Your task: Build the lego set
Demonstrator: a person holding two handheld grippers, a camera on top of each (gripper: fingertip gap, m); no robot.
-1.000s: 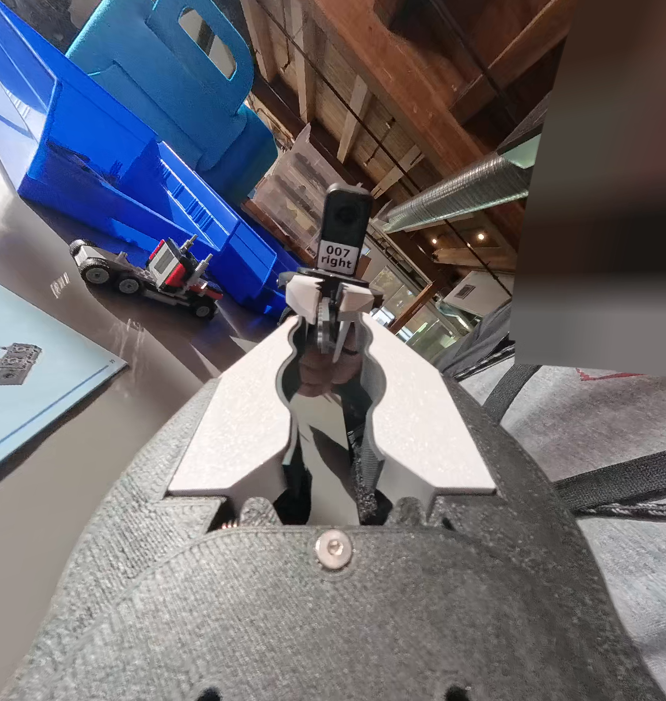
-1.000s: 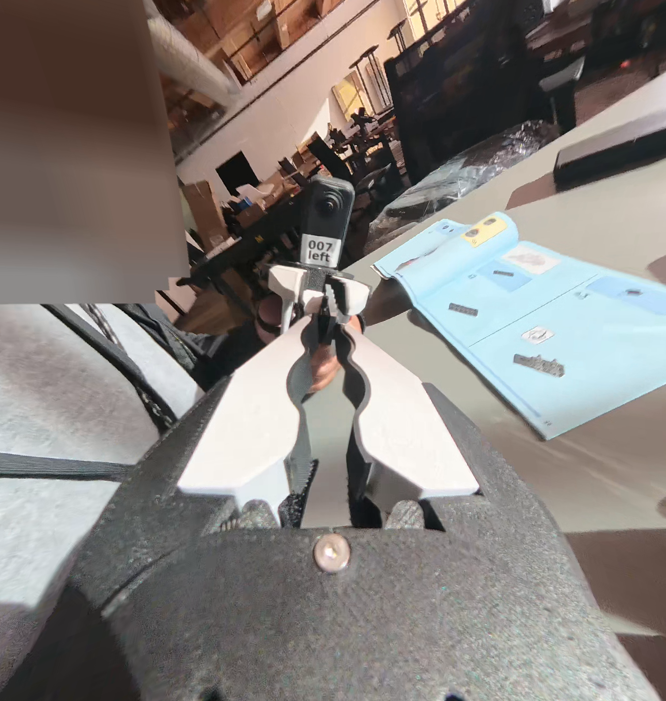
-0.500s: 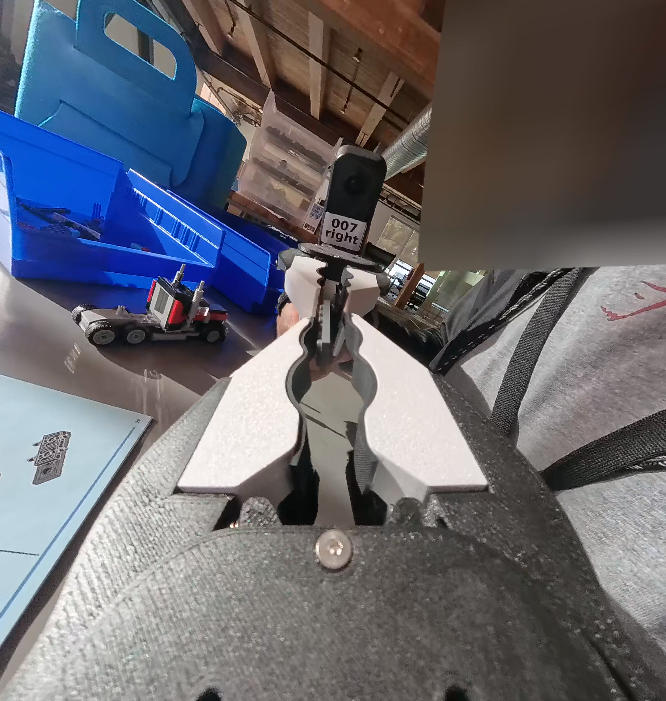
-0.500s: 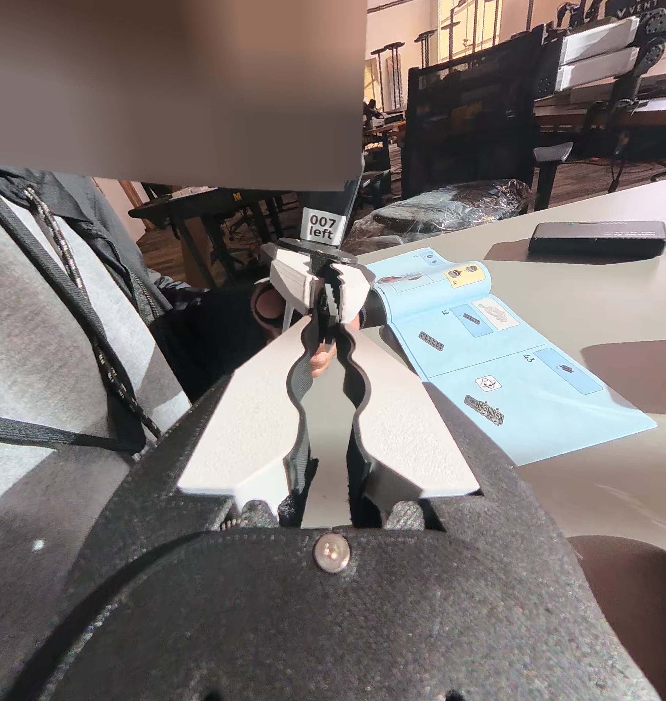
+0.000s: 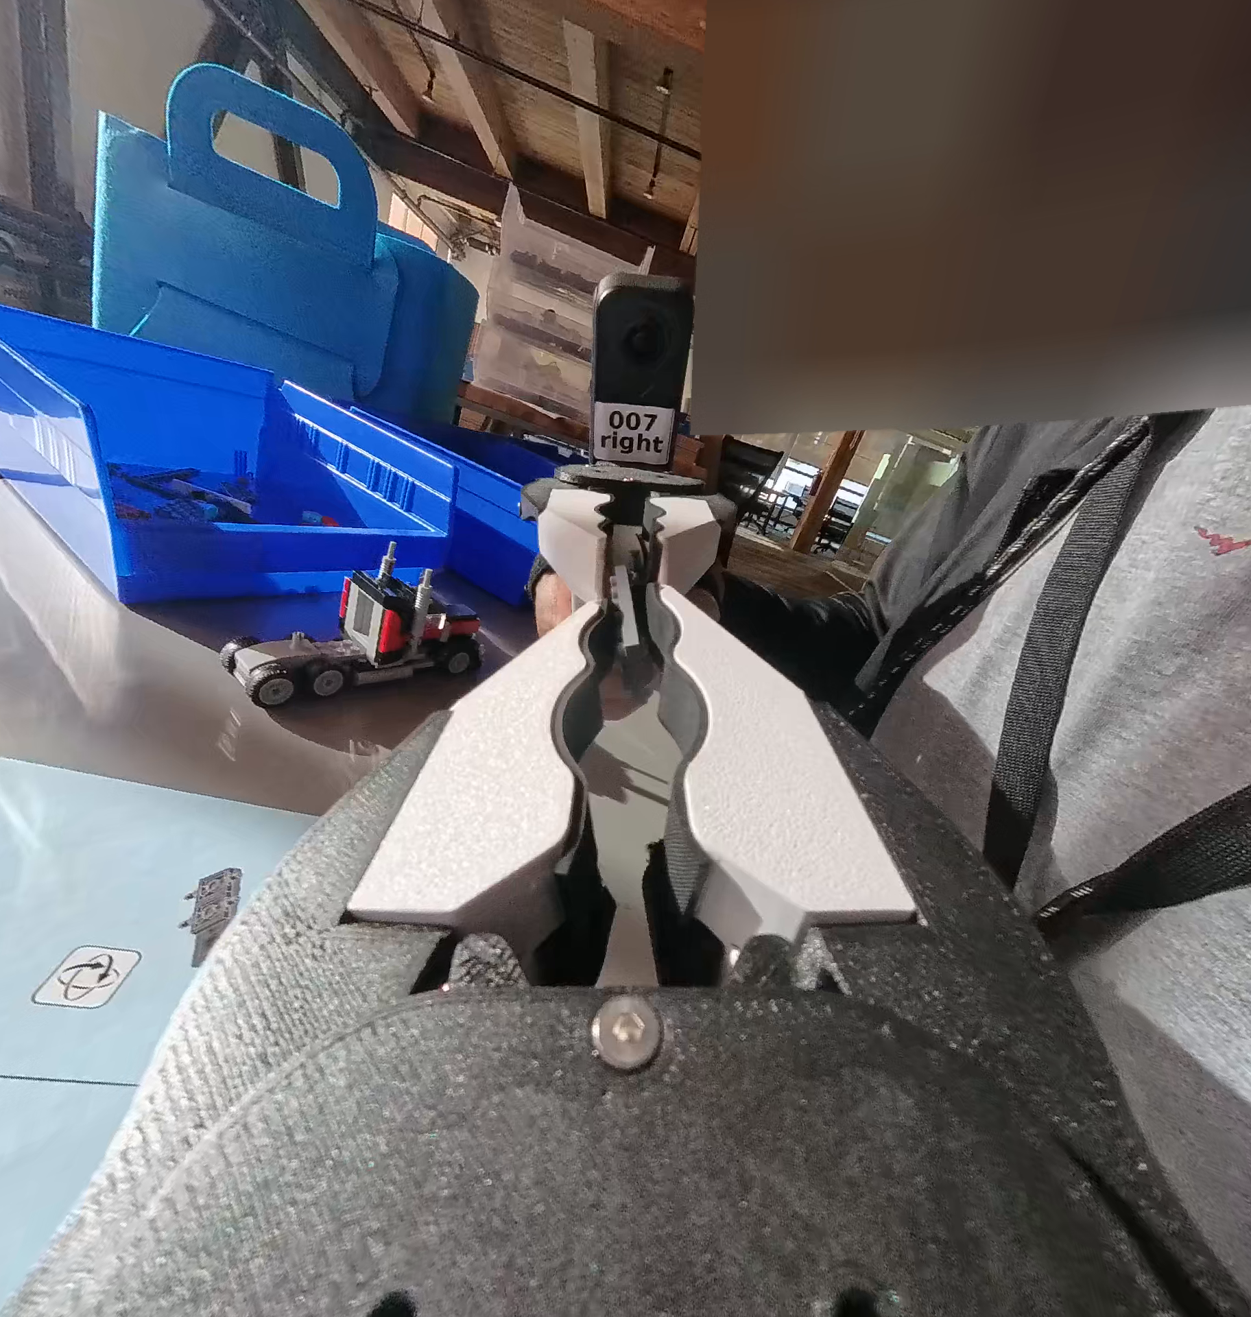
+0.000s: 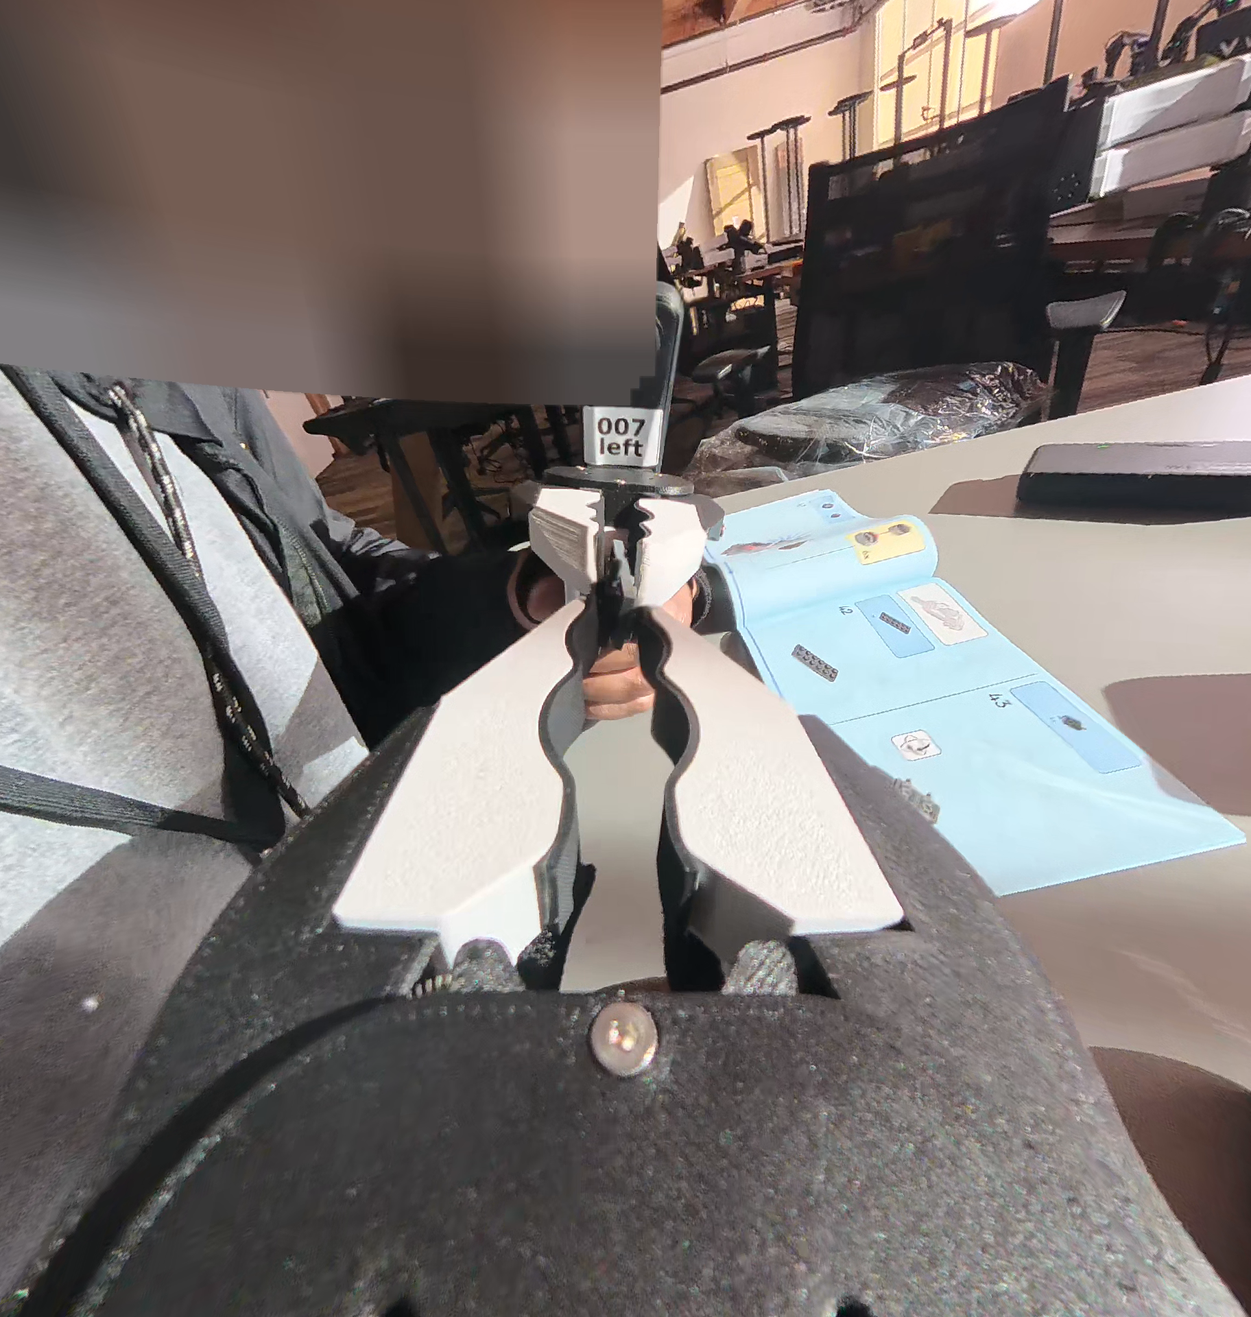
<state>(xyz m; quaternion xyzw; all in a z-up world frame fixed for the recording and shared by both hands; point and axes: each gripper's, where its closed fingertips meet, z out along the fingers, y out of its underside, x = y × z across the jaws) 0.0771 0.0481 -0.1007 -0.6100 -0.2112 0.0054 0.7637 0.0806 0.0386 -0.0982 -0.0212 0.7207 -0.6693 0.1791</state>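
Left of the left gripper (image 5: 626, 627) stands the toy truck (image 5: 366, 645) on the grey table (image 5: 109, 684), before blue bins (image 5: 202, 499). Both grippers meet tip to tip, clamped on a small grey lego piece (image 5: 624, 606); the right gripper (image 6: 612, 627) has the open booklet (image 6: 965, 698) at its right.

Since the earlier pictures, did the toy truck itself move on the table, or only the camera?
Cannot tell. The toy truck still stands just in front of the blue bin, as before. Both shifted together across the left wrist view, which suggests camera motion.

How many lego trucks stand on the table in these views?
1. The lego truck stands on the table, just in front of the blue bins. Others may be hidden.
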